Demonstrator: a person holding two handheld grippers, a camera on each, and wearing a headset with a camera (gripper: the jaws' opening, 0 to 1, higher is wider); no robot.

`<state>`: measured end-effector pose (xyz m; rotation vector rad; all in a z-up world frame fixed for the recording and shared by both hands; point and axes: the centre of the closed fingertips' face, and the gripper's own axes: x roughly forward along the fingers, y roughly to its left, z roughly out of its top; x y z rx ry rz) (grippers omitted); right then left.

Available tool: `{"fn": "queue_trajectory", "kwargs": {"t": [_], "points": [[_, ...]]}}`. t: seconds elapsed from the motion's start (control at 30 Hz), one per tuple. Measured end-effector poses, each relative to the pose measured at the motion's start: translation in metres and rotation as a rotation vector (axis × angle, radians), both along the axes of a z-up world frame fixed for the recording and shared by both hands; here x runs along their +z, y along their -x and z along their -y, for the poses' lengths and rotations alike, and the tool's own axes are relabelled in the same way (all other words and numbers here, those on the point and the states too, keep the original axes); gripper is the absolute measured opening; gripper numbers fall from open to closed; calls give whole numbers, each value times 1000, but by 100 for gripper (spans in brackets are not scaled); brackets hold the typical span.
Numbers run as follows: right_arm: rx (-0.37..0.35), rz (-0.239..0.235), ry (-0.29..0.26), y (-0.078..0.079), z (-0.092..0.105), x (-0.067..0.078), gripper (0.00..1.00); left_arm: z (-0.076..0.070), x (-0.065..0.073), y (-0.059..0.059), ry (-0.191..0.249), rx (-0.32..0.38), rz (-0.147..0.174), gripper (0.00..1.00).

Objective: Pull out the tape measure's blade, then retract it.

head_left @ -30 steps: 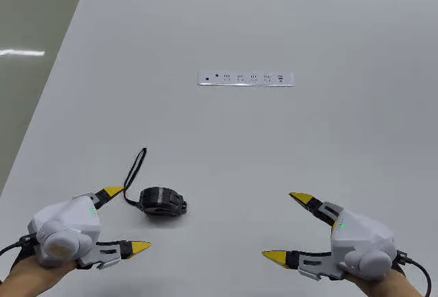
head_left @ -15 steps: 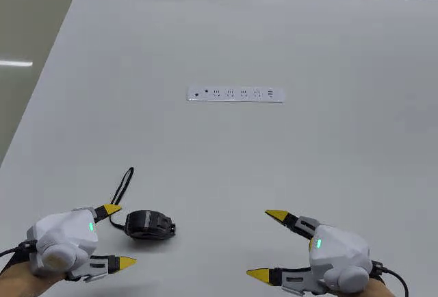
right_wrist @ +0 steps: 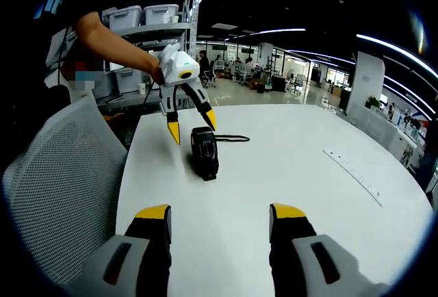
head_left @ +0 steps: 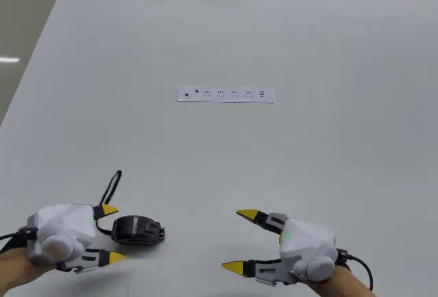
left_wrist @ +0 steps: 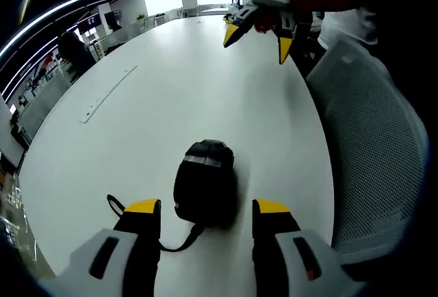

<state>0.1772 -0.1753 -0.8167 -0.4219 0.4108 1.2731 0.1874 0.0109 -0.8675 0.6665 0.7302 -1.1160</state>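
Gaping empty, left claw (head_left: 113, 233) fronts the tape measure (head_left: 138, 230); right claw (head_left: 239, 240), equally open, hangs well apart.

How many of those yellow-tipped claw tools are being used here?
2. The left gripper is at the near left, its fingers either side of the tape measure; the right gripper is at the near right, open.

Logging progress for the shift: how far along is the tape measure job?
Done: nothing visible; the tape measure lies on the table with no blade out. In hand: the left gripper is open, its jaws just short of it. The right gripper is open, off to the side. Left: grip, pull the blade out, retract it.
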Motion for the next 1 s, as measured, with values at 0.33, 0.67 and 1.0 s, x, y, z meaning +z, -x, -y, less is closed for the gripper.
{"fn": "queue_trajectory", "kwargs": {"t": [0.33, 0.67, 1.0], "points": [[38, -3, -8, -10, -20, -5, 53, 2, -11, -5, -31, -62, -14, 45], [70, -24, 0, -15, -36, -22, 48, 6, -18, -8, -28, -111, -24, 37], [117, -37, 5, -16, -57, -35, 45, 7, -23, -8, -22, -142, -44, 30]]}}
